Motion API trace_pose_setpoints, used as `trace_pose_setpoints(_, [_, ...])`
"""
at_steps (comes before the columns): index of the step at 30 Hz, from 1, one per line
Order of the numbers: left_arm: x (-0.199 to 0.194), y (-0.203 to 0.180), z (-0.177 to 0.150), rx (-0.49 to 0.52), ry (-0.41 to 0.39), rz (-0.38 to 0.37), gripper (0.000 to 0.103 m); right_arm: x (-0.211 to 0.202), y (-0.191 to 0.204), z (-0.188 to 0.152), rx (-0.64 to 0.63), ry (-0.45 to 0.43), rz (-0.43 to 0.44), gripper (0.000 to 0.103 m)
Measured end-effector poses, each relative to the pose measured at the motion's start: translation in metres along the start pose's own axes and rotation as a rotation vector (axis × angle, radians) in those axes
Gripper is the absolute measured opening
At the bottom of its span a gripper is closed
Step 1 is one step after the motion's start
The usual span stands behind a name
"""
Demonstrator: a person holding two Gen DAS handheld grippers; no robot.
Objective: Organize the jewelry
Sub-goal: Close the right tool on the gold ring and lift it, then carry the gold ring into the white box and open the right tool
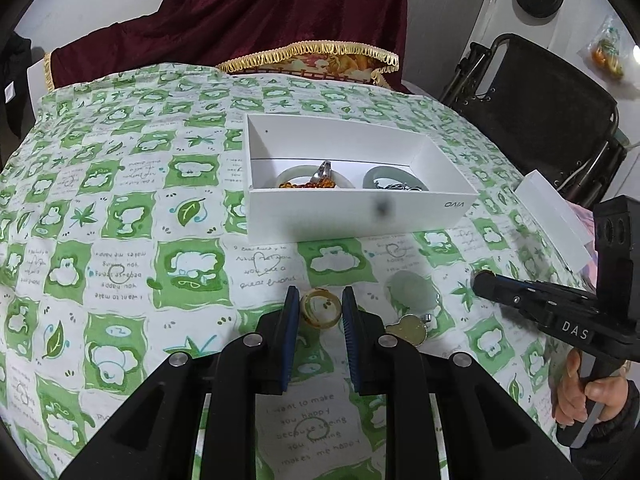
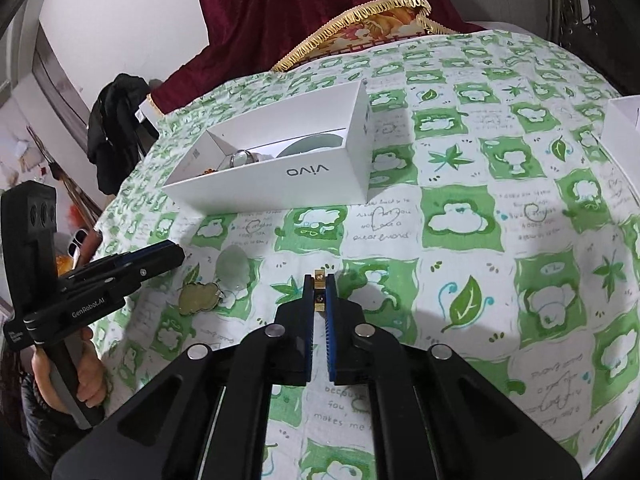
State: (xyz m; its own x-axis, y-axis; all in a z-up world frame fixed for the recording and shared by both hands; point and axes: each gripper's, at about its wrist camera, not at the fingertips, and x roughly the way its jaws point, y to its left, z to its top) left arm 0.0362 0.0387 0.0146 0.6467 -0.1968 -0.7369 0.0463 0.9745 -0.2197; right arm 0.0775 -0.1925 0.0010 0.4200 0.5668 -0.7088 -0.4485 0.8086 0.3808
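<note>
right gripper (image 2: 319, 280): clamped on small gold piece (image 2: 319, 276), above worktop's near edge | left gripper (image 1: 320, 300): closed round amber ring (image 1: 320, 309) | white box (image 2: 280, 184): ahead, long side facing, toward far edge

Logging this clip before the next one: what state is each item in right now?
Left gripper: shut on amber ring.
Right gripper: shut on small gold piece.
White box: open, bangles and beads inside.
Pale green stone: loose on the tablecloth.
Gourd pendant: loose beside it.
</note>
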Motion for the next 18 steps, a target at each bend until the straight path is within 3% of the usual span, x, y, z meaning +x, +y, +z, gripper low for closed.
trace_pose_setpoints(5, [-0.002, 0.002, 0.001, -0.003, -0.006, 0.005, 0.021, -0.002, 0.0, 0.0, 0.004, -0.007, 0.014, 0.004])
trace_pose_setpoints(18, [-0.017, 0.0, 0.006, 0.004, -0.046, -0.001, 0.022, -0.014, -0.009, 0.004, 0.095, -0.024, 0.172, 0.004])
